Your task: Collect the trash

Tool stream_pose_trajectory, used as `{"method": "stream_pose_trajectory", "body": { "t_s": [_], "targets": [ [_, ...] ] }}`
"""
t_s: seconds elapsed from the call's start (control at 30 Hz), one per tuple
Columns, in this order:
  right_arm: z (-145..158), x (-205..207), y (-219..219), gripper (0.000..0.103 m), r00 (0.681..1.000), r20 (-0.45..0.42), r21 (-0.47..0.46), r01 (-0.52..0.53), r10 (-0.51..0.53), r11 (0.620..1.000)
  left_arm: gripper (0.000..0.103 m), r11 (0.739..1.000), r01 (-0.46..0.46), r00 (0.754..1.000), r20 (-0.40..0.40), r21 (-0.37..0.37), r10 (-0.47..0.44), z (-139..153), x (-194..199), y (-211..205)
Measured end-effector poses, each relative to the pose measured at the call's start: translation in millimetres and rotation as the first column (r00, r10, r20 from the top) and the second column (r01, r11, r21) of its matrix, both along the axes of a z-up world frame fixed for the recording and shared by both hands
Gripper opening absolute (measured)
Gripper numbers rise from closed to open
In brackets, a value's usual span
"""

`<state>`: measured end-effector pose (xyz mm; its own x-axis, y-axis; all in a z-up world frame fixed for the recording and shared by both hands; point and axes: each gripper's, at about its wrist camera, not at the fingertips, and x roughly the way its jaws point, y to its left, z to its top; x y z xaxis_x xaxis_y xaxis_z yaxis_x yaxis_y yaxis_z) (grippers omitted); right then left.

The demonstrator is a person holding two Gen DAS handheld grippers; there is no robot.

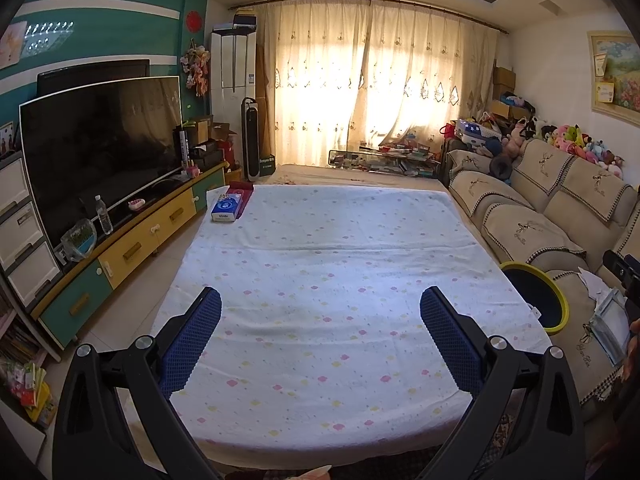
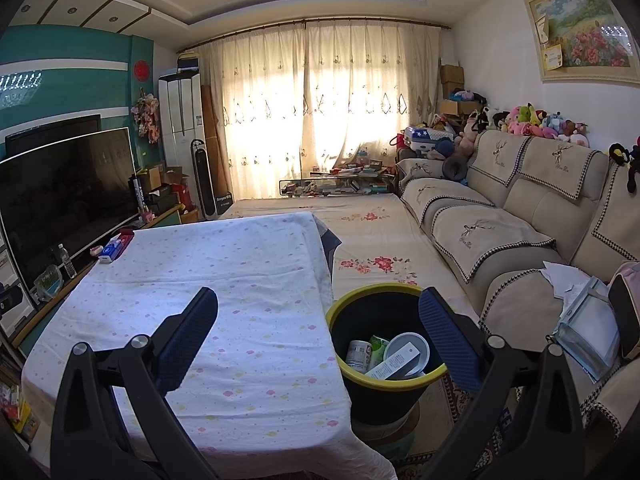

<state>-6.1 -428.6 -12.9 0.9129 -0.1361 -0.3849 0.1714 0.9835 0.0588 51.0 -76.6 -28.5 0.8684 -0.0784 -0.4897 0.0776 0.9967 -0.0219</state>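
A black trash bin (image 2: 380, 384) with a yellow-green rim stands upright on the floor between the cloth-covered table's right edge and the sofa. Inside lie a white round lid (image 2: 412, 350), a white printed box (image 2: 394, 362) leaning on the rim, a green packet (image 2: 378, 344) and a pale can (image 2: 357, 354).

Left wrist view: taken from low over the near edge of the cloth-covered tabletop (image 1: 320, 280), faced straight along it toward the curtains (image 1: 360, 88). Right wrist view: taken from further right, above the bin (image 2: 384, 360) beside the tabletop (image 2: 200, 300), faced the same way. Shared by both: tabletop, bin (image 1: 536, 296), television (image 1: 100, 148), sofa (image 1: 560, 208), curtains (image 2: 320, 108).
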Motion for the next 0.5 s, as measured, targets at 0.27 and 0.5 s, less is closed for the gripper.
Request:
{"method": "stream_pose_trajectory", "body": {
  "t_s": [0.27,0.5],
  "targets": [
    [-2.0,0.4,0.5,0.096,1.000,-0.003,0.002,0.000,0.000,1.000,0.098,1.000,0.006,1.000,-0.012,-0.005,-0.006,-4.0,1.9,-0.9],
    [-2.6,0.4,0.8,0.096,1.000,-0.004,0.002,0.001,-0.001,1.000,0.098,1.000,0.008,1.000,-0.016,-0.007,-0.008,-7.0,2.5,-1.3]
  ]
}}
